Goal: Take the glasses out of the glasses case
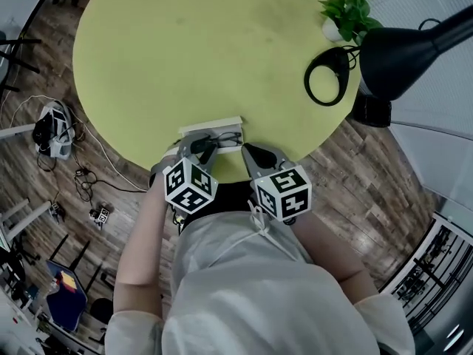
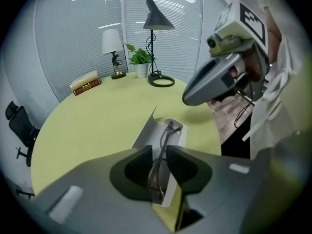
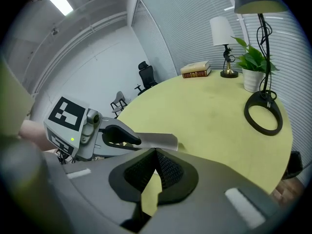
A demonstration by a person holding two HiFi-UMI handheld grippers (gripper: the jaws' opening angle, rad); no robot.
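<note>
The white glasses case (image 1: 212,133) lies open at the near edge of the round yellow-green table (image 1: 192,50). Thin dark-framed glasses (image 2: 165,136) rest folded inside the case (image 2: 181,139). My left gripper (image 2: 158,155) reaches into the case from above, and its jaws are shut on the glasses frame. In the head view the left gripper (image 1: 198,151) sits over the case's left end. The right gripper (image 1: 255,155) hovers just right of the case, shut and holding nothing. In the right gripper view its jaws (image 3: 155,155) meet, with the case lid (image 3: 158,141) beyond.
A black desk lamp (image 1: 403,50) with a ring base (image 1: 327,78) stands at the table's far right beside a potted plant (image 1: 349,12). Books (image 2: 85,83) and a small white-shaded lamp (image 2: 111,43) stand at the far edge. Cables (image 1: 55,132) lie on the wooden floor.
</note>
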